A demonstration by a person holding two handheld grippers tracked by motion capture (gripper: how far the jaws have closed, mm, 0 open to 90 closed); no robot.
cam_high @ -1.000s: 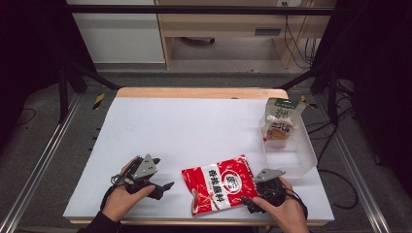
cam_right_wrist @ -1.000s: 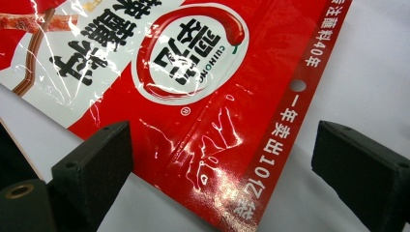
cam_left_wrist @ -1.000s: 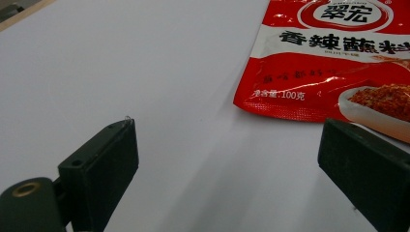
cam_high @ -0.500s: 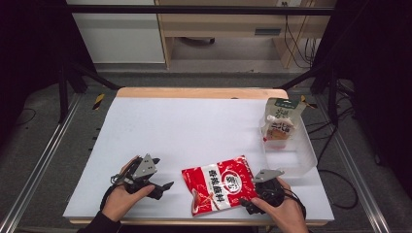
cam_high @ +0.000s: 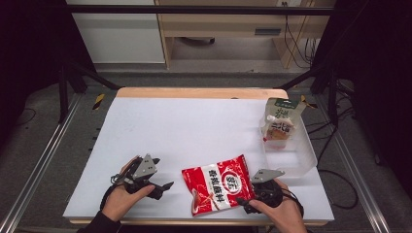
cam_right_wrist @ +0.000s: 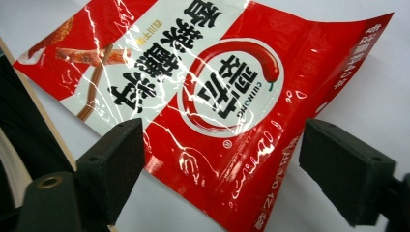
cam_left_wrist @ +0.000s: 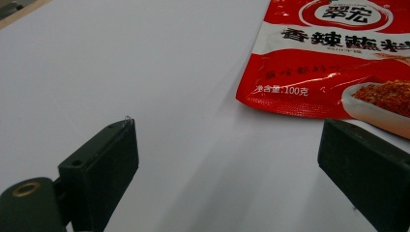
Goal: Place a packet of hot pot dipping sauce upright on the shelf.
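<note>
One pouch [cam_high: 278, 127] in clear bin [cam_high: 303, 162]

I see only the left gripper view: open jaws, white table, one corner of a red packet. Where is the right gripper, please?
Observer: The right gripper is at the near right edge of the red packet. That edge lies between its open jaws, which have just been closing a little. The pads do not press on it yet.
Operator: Is there any container on the table?
Observer: Yes, a clear tub stands at the table's right edge, beyond the packet.
Operator: Is it empty?
Observer: No, a green and white pouch stands in its far end.
</note>
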